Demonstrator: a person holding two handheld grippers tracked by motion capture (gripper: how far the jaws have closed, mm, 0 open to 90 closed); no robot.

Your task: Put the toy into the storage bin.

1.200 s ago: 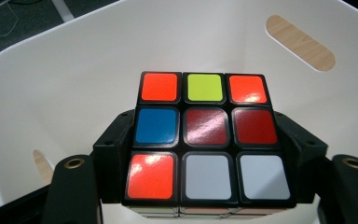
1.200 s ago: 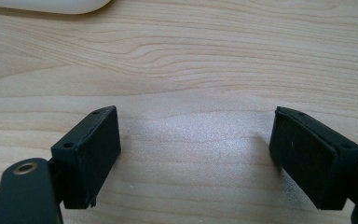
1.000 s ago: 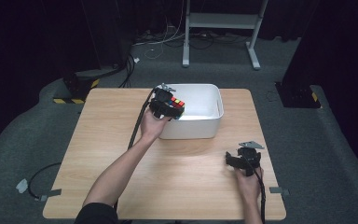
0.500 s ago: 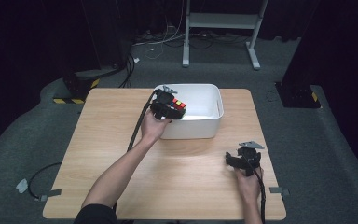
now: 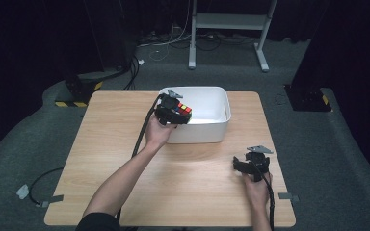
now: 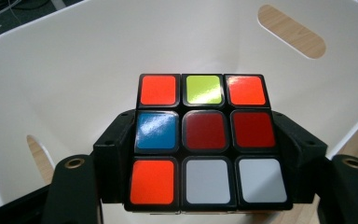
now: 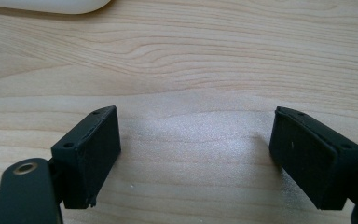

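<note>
High view, left side: the left gripper [image 5: 173,111] sits just left of centre frame, jaws clamped on the puzzle cube [image 5: 183,109], so pickup looks done.
Cube location: held over the left rim of the white bin [image 5: 217,126], roughly at the bin's near-left corner, not resting on anything as far as the frames show.
Left gripper view: cube [image 6: 204,140] fills the middle of the frame, pads pressing its left and right sides, bin wall [image 6: 74,60] curving behind it.
Cube facing: the nine-tile face with orange, yellow-green, blue, dark red and white tiles looks up at the camera; it's a cube, so no real long axis, edges run square with the jaws.
What's left: probably just lowering or letting go so it ends up inside the bin, which looks empty so far.
High view, right side: the right gripper [image 5: 251,166] rests low on the table [image 5: 101,144] in the lower right, well apart from the bin.
Right gripper view: jaws spread wide with bare wood between them, holding nothing.
</note>
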